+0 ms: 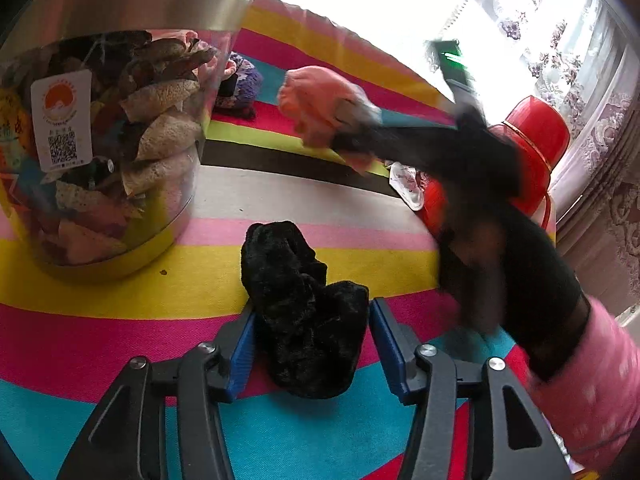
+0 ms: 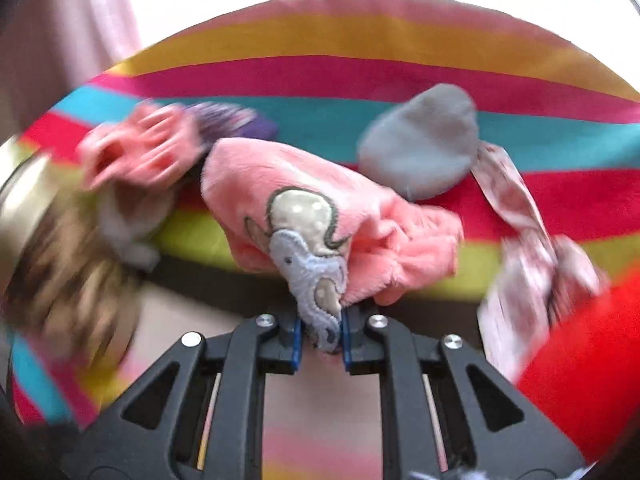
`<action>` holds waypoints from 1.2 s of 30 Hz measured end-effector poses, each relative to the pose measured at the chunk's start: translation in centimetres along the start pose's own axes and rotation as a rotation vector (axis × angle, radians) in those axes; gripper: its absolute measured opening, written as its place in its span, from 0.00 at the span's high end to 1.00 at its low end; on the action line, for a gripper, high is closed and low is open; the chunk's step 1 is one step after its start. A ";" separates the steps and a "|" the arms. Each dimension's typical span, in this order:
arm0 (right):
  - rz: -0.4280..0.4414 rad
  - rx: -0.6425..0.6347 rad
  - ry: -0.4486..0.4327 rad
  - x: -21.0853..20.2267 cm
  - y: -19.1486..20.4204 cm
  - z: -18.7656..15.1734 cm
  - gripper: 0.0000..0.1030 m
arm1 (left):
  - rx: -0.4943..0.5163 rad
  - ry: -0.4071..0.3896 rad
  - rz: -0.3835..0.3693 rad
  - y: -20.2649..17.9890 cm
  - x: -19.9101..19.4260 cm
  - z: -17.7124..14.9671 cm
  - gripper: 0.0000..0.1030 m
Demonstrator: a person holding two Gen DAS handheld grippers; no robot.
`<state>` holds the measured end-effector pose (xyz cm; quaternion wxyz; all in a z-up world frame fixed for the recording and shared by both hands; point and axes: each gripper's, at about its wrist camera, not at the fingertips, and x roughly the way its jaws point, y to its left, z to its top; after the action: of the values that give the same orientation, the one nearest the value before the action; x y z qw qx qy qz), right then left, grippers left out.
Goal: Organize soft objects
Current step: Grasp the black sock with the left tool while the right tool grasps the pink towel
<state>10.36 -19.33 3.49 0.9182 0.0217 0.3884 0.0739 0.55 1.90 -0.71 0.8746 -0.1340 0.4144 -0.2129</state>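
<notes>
Right hand-held gripper [image 2: 320, 338] pinching pink plush cloth [image 2: 320, 216]; left hand-held gripper [image 1: 312, 344] spread around black fuzzy sock [image 1: 300, 300], pads apart from it.

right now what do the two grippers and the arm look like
Both grippers, left and right, are black plastic linkages with triangular cut-outs and silver round pivot screws. Their fingers carry flat blue pads. The right one's rails show pale strips inside its frame. The person's hand wears a black glove, blurred, and the sleeve is pink with faint light speckles.
</notes>
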 end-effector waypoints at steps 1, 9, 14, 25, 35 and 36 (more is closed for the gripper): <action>0.017 -0.015 -0.003 -2.0 0.3 -1.5 0.83 | 0.000 0.000 0.000 0.0 0.0 0.0 0.47; 0.058 0.109 -0.068 -11.5 -0.7 -7.7 0.83 | 0.003 0.001 0.006 0.0 -0.2 -0.2 0.47; 0.068 0.085 -0.073 -14.5 0.3 -11.3 0.83 | 0.019 0.004 0.027 -0.3 -0.2 -0.2 0.47; 0.027 0.165 -0.055 -19.9 -2.7 -17.9 0.80 | -0.026 -0.015 0.177 -3.1 -1.7 -1.7 0.73; 0.020 0.293 -0.054 -21.9 -6.2 -20.6 0.80 | 0.094 0.006 0.199 -7.4 -4.3 -4.7 0.73; 0.020 0.299 -0.061 -22.2 -6.4 -20.6 0.80 | 0.108 0.008 0.200 -7.7 -4.4 -4.8 0.73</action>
<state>-18.91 -29.41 4.27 0.9155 0.1641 0.3667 0.0235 -7.69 -3.00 2.40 0.8958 -0.0437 0.4170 -0.1472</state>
